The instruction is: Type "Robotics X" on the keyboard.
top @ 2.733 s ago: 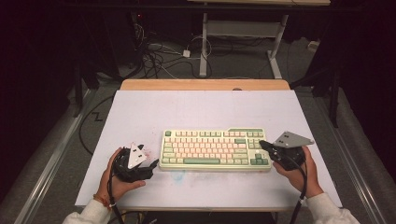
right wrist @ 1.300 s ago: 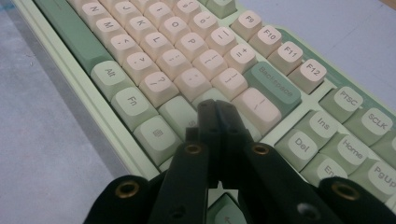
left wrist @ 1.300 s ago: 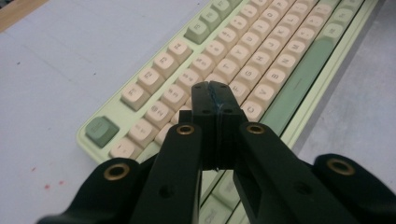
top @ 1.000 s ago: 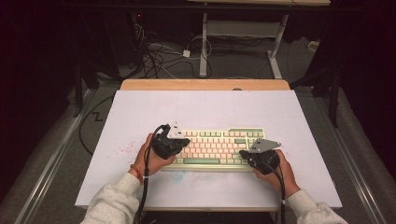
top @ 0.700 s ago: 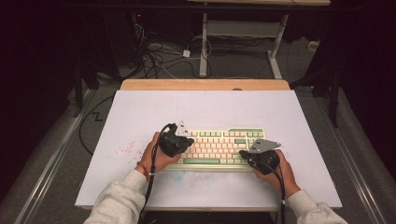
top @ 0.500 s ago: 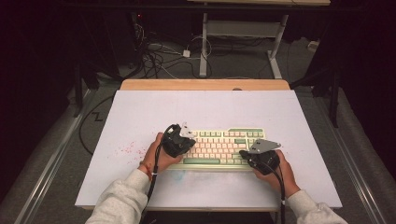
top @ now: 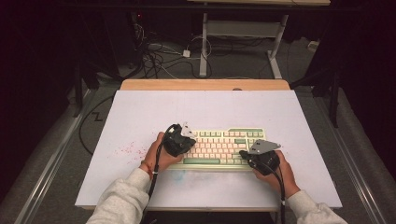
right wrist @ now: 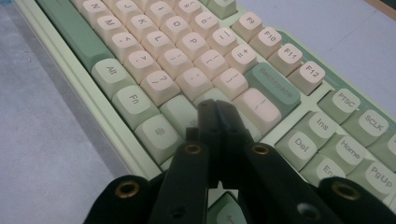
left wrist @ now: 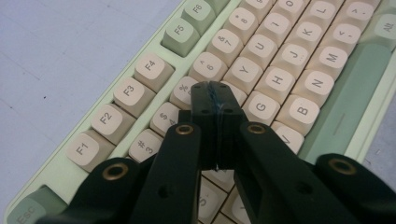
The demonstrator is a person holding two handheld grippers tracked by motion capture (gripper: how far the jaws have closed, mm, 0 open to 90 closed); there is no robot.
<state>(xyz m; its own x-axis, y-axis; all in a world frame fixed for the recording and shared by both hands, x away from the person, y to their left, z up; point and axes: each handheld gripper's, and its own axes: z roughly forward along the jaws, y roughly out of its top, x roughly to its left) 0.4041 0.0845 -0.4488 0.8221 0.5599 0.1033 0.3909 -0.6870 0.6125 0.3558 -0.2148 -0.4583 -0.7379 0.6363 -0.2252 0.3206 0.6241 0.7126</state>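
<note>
Your left gripper point(top: 187, 140) moves from the frame's lower left onto the keyboard point(top: 219, 147); your right gripper point(top: 247, 155) shifts left onto its right end.
</note>
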